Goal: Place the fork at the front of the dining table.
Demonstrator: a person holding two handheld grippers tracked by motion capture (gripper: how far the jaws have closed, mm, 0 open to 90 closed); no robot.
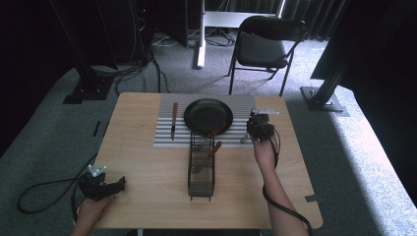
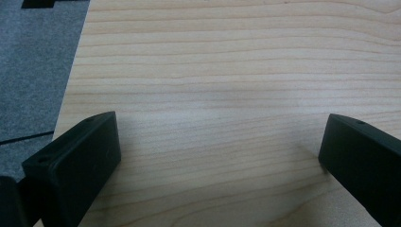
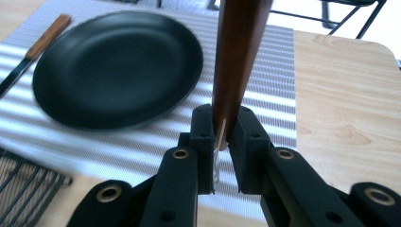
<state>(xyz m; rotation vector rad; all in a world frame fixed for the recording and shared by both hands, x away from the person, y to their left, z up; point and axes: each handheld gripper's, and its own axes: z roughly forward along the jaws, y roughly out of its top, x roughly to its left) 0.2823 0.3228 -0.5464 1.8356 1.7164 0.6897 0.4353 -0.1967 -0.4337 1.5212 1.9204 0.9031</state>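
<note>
My right gripper (image 3: 221, 137) is shut on a utensil with a brown wooden handle (image 3: 239, 56), which stands upright between the jaws with its metal part below them. In the high view this gripper (image 1: 256, 129) hovers over the right end of the striped placemat (image 1: 164, 137), just right of the black plate (image 1: 208, 115). My left gripper (image 2: 220, 151) is open over bare wood, with nothing between its jaws. It sits near the table's front left corner (image 1: 114, 185).
A wooden-handled knife (image 1: 173, 120) lies on the placemat left of the plate. A black wire basket (image 1: 201, 169) stands mid-table with two wooden-handled utensils (image 1: 215, 147) leaning in it. A folding chair (image 1: 263, 46) stands beyond the table.
</note>
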